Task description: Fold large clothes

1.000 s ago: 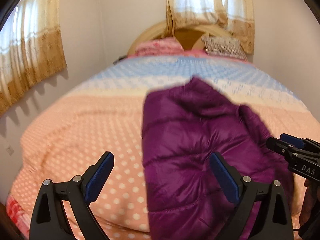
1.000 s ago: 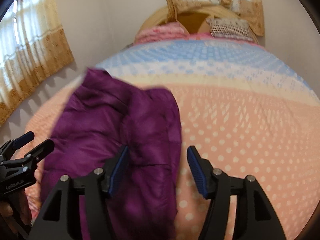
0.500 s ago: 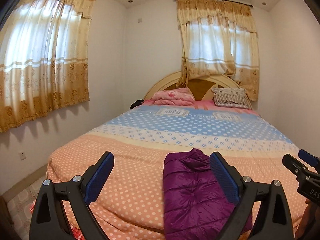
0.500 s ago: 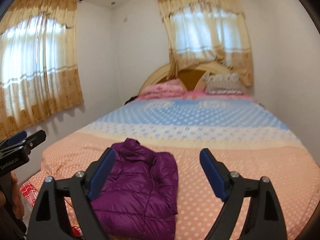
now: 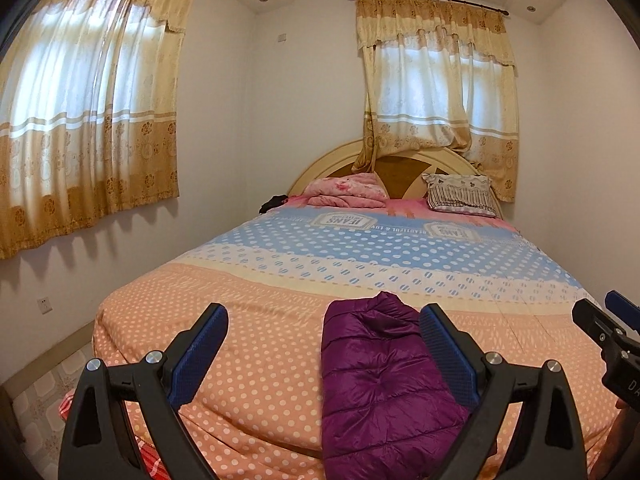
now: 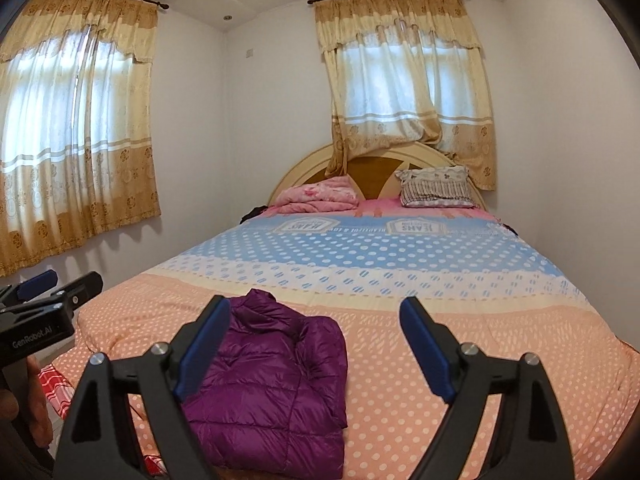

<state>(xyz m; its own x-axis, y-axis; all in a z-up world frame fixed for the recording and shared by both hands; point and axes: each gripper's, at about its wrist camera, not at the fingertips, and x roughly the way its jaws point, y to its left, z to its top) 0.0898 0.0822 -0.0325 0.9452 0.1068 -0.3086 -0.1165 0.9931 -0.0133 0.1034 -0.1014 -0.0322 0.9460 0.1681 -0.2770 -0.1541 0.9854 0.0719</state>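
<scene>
Tongs of both hands stood wide apart and gripped nothing while you held them above the foot of the bed. In the left wrist view your left tongs [image 5: 323, 354] filled the lower centre of the frame, blue pads facing inward, with bare bedspread [image 5: 256, 344] showing between them on the left and part of the purple jacket [image 5: 380, 384] on the right. The jacket, a quilted puffer garment folded into a compact bundle, lay on the orange dotted end of the bedspread, lower centre-right in that frame, its near end reaching the edge of the bed. Your right tongs [image 5: 608, 322] entered at the right edge of the same frame, apart from the jacket. In the right wrist view your right tongs [image 6: 314, 350] framed the lower centre, and the jacket [image 6: 276, 380] sat at lower left of centre, partly behind the left pad. Your left tongs [image 6: 60, 286] appeared at the left edge. Pillows [image 6: 434, 190] rested against the headboard [image 6: 376, 168] in the upper centre, beneath curtains [image 6: 400, 80].
</scene>
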